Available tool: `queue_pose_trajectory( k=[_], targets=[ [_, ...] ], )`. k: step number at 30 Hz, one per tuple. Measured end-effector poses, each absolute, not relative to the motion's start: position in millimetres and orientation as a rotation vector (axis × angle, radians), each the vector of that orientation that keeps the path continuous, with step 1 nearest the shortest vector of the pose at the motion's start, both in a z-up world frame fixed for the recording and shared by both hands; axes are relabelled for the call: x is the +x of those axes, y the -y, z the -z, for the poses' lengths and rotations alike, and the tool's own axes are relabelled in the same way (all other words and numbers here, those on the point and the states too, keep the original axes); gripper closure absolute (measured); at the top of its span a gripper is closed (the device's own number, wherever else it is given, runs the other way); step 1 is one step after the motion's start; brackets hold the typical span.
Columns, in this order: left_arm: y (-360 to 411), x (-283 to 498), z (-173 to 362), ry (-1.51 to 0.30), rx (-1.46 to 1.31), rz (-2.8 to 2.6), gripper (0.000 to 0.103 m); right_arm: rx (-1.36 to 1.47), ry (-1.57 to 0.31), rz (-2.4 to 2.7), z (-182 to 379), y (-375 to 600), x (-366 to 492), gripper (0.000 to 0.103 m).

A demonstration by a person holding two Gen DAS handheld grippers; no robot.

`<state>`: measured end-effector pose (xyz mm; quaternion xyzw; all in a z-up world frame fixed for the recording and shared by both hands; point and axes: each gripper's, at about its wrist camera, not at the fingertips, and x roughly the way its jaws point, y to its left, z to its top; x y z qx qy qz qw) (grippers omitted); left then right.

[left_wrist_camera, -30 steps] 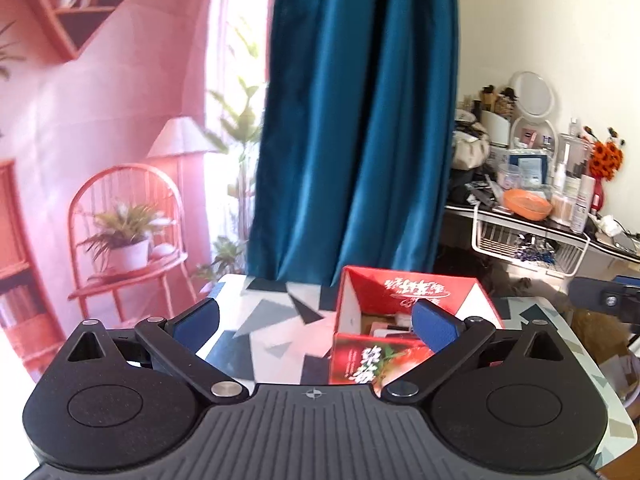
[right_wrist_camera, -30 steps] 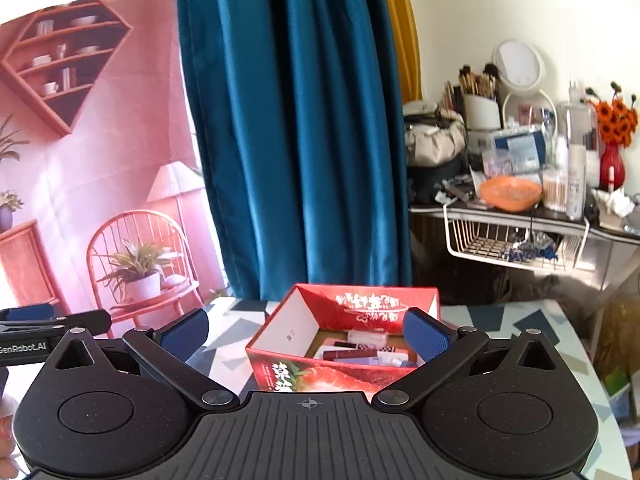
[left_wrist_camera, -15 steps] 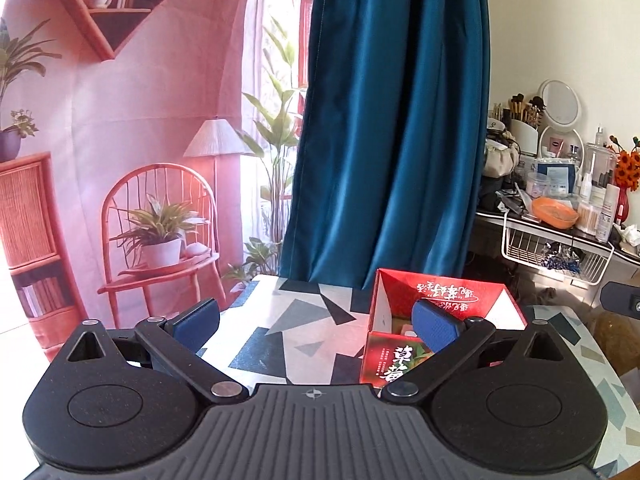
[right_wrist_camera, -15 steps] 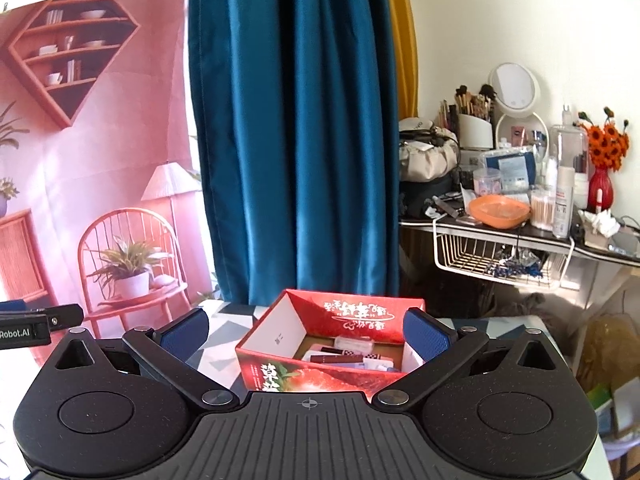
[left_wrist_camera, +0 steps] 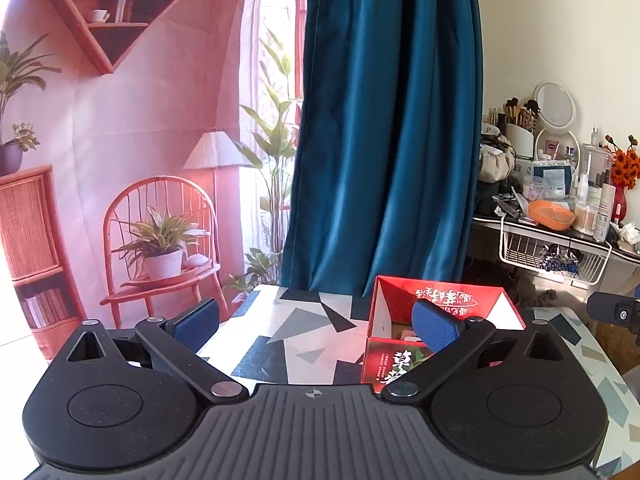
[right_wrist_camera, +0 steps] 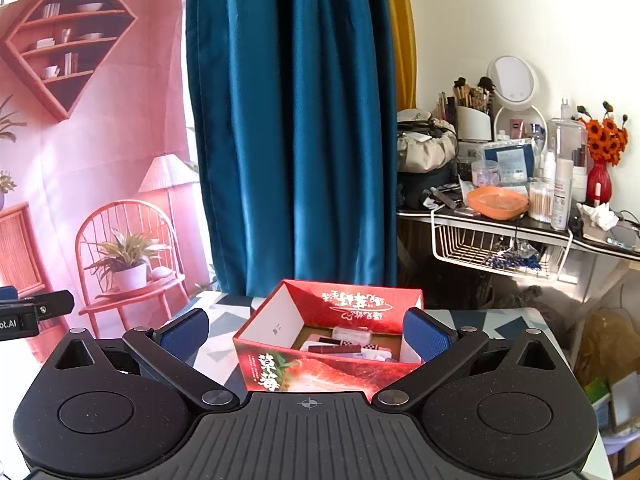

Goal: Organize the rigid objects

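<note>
Both tongs, left (left_wrist_camera: 316, 320) and right (right_wrist_camera: 306, 330), hang apart and empty, the red box (right_wrist_camera: 332, 344) of small items on the worktop (left_wrist_camera: 296, 328) just ahead, probably ready for sorting

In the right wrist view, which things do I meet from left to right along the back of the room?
Diamond shelf → red chair → blue curtain → round mirror → orange flowers.
</note>
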<state>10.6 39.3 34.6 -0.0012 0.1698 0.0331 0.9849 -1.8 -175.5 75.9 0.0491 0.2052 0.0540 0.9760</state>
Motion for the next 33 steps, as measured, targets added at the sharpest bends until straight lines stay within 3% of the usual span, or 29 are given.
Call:
queue_pose_trajectory(
  k=[33],
  targets=[
    [-39.0,6.5,-34.7,-0.327,-0.002,-0.019,0.0,0.102,-0.434,-0.101,-69.3,176.7,-0.8,0.0]
  ],
)
